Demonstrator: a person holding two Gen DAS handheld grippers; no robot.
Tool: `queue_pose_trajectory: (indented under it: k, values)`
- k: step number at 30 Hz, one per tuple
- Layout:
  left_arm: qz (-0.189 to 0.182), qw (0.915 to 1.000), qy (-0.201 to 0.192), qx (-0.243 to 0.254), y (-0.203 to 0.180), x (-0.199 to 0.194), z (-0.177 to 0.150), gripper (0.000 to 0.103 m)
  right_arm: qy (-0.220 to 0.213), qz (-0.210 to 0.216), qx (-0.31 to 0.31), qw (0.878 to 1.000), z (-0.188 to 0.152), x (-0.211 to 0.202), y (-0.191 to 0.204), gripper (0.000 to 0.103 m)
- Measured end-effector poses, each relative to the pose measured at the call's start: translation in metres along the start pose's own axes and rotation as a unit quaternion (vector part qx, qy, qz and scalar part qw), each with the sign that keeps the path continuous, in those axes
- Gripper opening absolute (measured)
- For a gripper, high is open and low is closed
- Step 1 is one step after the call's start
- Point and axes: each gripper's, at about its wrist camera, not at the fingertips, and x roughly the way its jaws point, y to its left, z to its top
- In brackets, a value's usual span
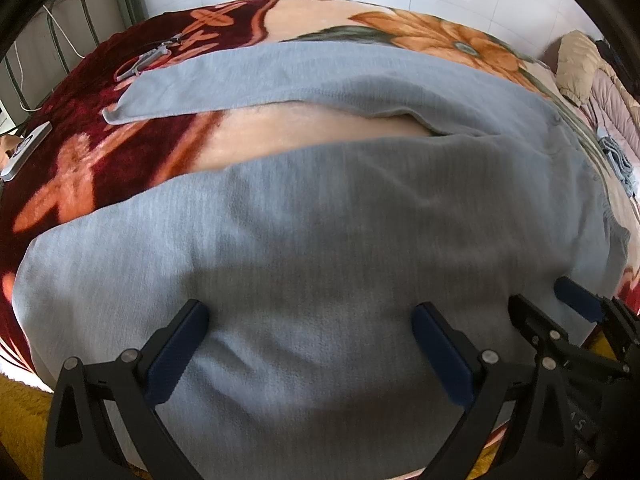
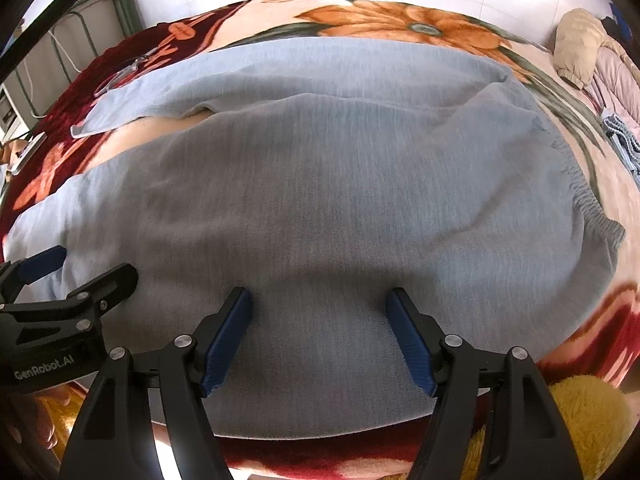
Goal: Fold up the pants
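Pants point(image 1: 320, 216) spread flat on bed point(image 1: 80, 152), long axis left-right; near leg edge straddled by left gripper point(image 1: 310, 320) and right gripper point(image 2: 319, 300), jaws wide, nothing held.

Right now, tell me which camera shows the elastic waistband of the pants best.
The right wrist view: the gathered waistband runs unobstructed down the right side of the grey pants. The left wrist view shows it only squeezed and blurred at the right edge.
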Motion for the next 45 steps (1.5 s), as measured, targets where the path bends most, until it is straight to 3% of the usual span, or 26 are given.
queue_pose_trajectory:
  k: [22, 31, 38, 42, 45]
  values:
    - [-0.011, 0.9998, -0.011, 0.014, 0.003, 0.0, -0.001, 0.103, 0.009, -0.014, 0.002, 1.0, 0.003, 0.001, 0.003, 0.074]
    - [0.007, 0.9998, -0.002, 0.018, -0.002, -0.007, -0.003, 0.103, 0.013, 0.004, -0.015, 1.0, 0.0, -0.006, -0.001, 0.079]
    - [0.028, 0.9991, 0.0, 0.032, -0.009, -0.021, -0.013, 0.102, 0.017, 0.047, 0.021, 0.999, 0.0, -0.023, -0.019, 0.084]
    - [0.021, 0.999, -0.011, 0.038, -0.012, -0.037, -0.016, 0.102, -0.001, 0.039, 0.034, 0.999, 0.002, -0.042, -0.039, 0.084]
    - [0.009, 0.999, -0.018, 0.041, -0.014, -0.046, -0.017, 0.102, -0.001, 0.011, 0.056, 0.998, 0.003, -0.051, -0.067, 0.084]
